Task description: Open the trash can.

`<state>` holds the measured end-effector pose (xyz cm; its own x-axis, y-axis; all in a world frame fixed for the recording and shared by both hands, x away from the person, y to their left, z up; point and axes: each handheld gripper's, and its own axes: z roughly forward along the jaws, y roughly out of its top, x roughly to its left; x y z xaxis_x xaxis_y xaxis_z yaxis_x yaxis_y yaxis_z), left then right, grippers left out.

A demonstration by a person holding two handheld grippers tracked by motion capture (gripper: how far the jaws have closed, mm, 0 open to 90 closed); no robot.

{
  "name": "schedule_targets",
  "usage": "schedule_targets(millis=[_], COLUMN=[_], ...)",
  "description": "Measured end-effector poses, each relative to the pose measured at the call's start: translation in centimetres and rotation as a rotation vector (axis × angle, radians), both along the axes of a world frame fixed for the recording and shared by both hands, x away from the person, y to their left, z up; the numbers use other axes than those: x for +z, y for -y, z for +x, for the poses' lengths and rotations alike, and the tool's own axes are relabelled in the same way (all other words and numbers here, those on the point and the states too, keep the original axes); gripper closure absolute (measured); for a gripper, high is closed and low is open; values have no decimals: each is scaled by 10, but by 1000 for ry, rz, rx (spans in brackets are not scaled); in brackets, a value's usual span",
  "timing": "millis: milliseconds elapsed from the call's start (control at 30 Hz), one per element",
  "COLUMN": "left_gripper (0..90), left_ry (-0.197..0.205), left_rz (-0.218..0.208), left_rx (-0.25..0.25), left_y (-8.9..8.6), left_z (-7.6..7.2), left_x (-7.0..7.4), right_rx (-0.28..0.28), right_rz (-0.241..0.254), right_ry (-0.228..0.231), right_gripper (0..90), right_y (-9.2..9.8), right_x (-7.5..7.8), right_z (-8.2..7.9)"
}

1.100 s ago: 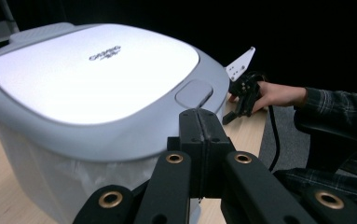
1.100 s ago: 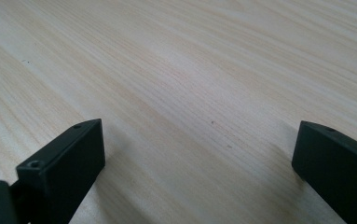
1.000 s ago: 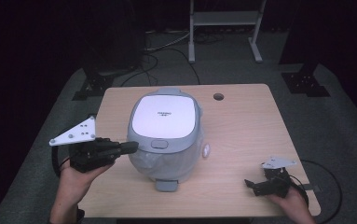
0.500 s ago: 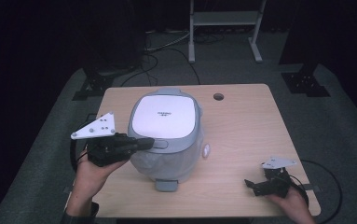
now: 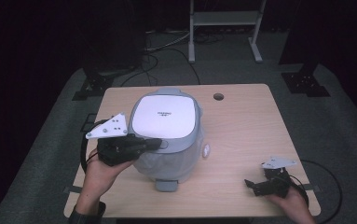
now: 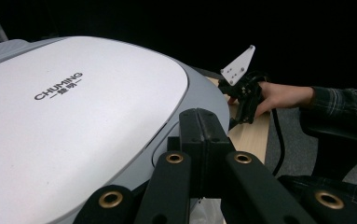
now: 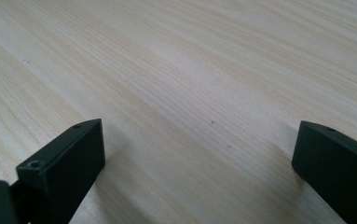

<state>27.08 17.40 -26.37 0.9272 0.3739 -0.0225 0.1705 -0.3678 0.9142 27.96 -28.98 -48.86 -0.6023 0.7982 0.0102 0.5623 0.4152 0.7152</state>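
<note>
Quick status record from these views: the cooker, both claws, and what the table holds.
appliance: white and grey rice cooker, lid down, on the table
left claw: jaws together, tips over the grey latch button at the lid's front edge
right claw: jaws wide apart with nothing between them, low over bare wood at the table's near right corner
contact with button: cannot tell
other: round hole in the tabletop behind the cooker

high view: above the near side, looking forward and down on the table (image 5: 241, 116)
left gripper view: close, level across cooker (image 6: 73, 116) lid
right gripper view: very close, low over tabletop
shared: cooker, table
</note>
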Motion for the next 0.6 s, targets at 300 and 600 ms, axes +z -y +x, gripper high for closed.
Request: schedule_targets(millis=[300, 600], left_gripper=[900, 870], left_ry=[-7, 10], left_rz=[-10, -1], left_rx=[18, 26], left_y=[0, -2], left_z=[2, -2], left_x=[-2, 0], right_rx=[0, 1], right_rz=[0, 0], right_ry=[0, 0], right_gripper=[15, 15], right_y=[0, 0], right_x=[0, 0], right_z=[0, 0])
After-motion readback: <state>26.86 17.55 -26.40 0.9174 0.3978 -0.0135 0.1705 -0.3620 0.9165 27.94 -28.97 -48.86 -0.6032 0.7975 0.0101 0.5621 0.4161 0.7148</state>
